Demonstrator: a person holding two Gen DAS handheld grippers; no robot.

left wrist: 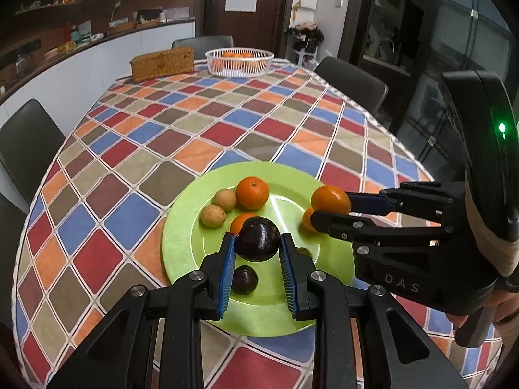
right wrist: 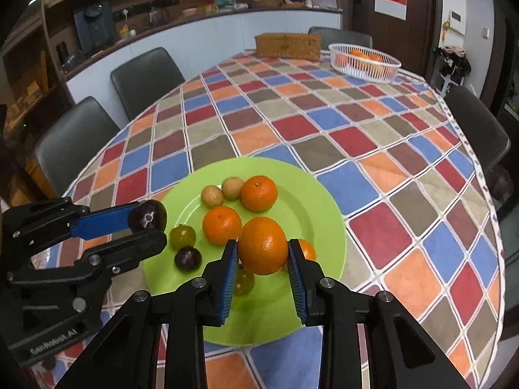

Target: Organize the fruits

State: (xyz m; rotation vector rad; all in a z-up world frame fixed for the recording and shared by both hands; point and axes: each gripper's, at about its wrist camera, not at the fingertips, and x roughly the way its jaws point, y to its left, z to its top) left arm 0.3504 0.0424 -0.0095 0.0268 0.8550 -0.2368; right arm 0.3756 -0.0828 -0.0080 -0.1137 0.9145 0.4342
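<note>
A green plate (left wrist: 181, 227) (right wrist: 311, 194) near the table's front holds oranges, two small tan fruits (left wrist: 212, 215), dark plums and green fruits. My left gripper (left wrist: 258, 243) (right wrist: 147, 223) is shut on a dark purple plum (left wrist: 258, 238) (right wrist: 147, 217), held just above the plate. My right gripper (right wrist: 262, 253) (left wrist: 331, 207) is shut on an orange (right wrist: 262, 245) (left wrist: 331, 198), held above the plate's right part. More oranges lie on the plate (right wrist: 259, 193) (right wrist: 222, 225). A smaller dark plum (left wrist: 244, 279) (right wrist: 188, 259) lies on the plate below my left gripper.
A white basket (left wrist: 239, 61) (right wrist: 365, 63) with oranges stands at the table's far end beside a wicker box (left wrist: 162, 64) (right wrist: 287, 46). Dark chairs (left wrist: 26, 142) (right wrist: 146, 77) ring the checkered tablecloth. A counter runs along the back wall.
</note>
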